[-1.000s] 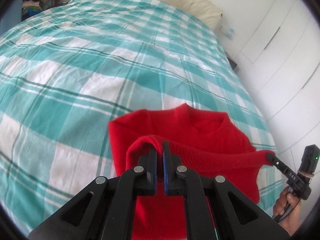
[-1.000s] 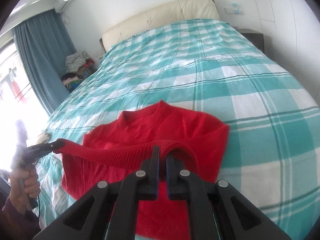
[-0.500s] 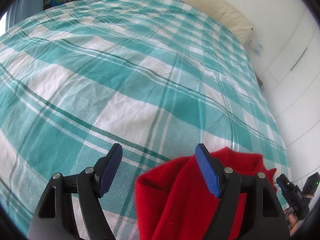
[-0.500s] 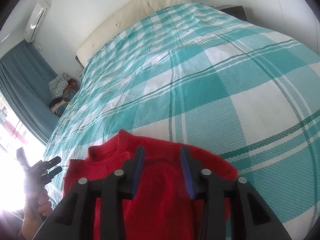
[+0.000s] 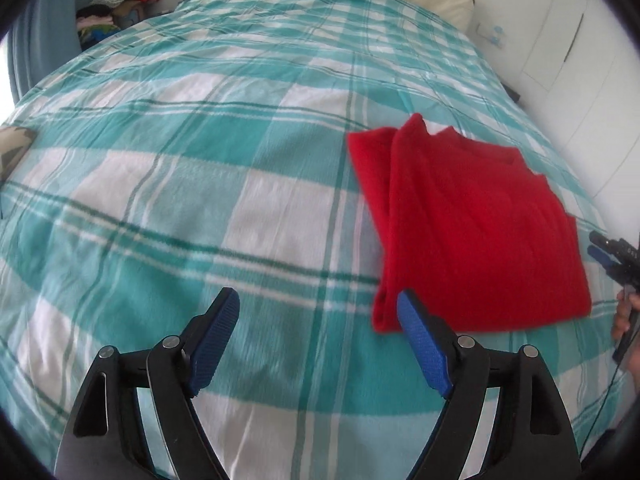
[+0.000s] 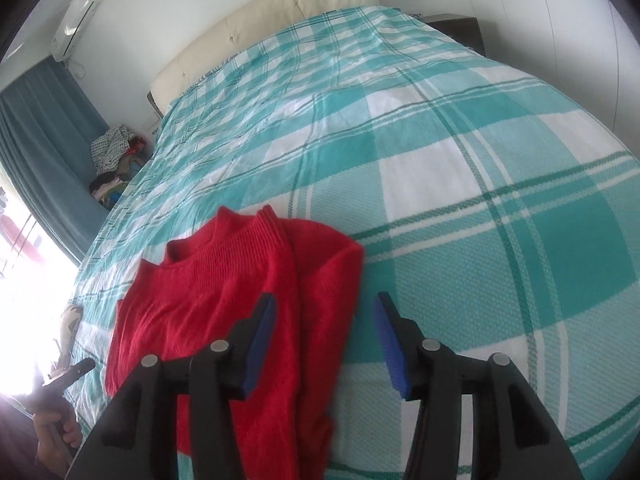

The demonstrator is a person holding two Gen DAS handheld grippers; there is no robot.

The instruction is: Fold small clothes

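A red knit sweater lies folded on the plaid bed, collar toward the headboard; it also shows in the right wrist view. My left gripper is open and empty, above the bedspread just left of the sweater's near corner. My right gripper is open and empty, over the sweater's right edge. The right gripper shows at the right edge of the left wrist view, and the left gripper at the lower left of the right wrist view.
The bed has a teal and white plaid cover and a cream headboard. A pile of clothes lies beside the blue curtain. White wardrobe doors stand to the right.
Both grippers let go of the sweater's hem, opened wide and drew back. The sweater now lies folded flat on the bed.
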